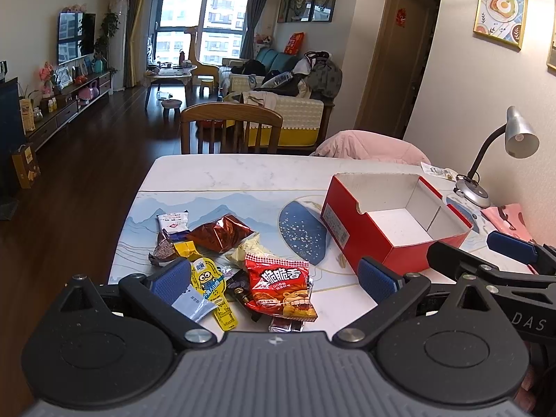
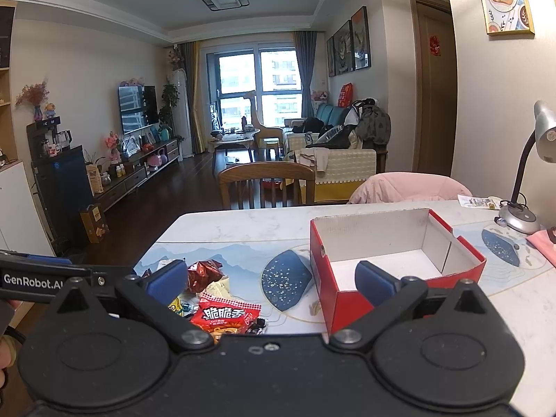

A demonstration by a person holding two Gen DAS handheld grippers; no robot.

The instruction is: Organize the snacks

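Observation:
A heap of snack packets lies on the table's front left: a red lion-print packet (image 1: 281, 290) (image 2: 226, 316), a yellow minion pouch (image 1: 210, 286), a dark red foil bag (image 1: 220, 232) (image 2: 204, 271) and a white packet (image 1: 173, 224). An open red cardboard box (image 1: 389, 239) (image 2: 396, 264) with a bare white inside stands to their right. My left gripper (image 1: 272, 279) is open, hovering just above the heap with nothing between its blue pads. My right gripper (image 2: 271, 279) is open too, held above the front table edge between heap and box; its dark arm (image 1: 493, 267) also shows in the left wrist view.
A grey desk lamp (image 1: 500, 153) (image 2: 531, 173) and a pink item (image 1: 507, 219) sit at the table's right by the wall. A wooden chair (image 1: 231, 128) and a chair under a pink jacket (image 1: 368, 146) stand at the far edge. The table (image 1: 243, 173) carries a blue-patterned mat.

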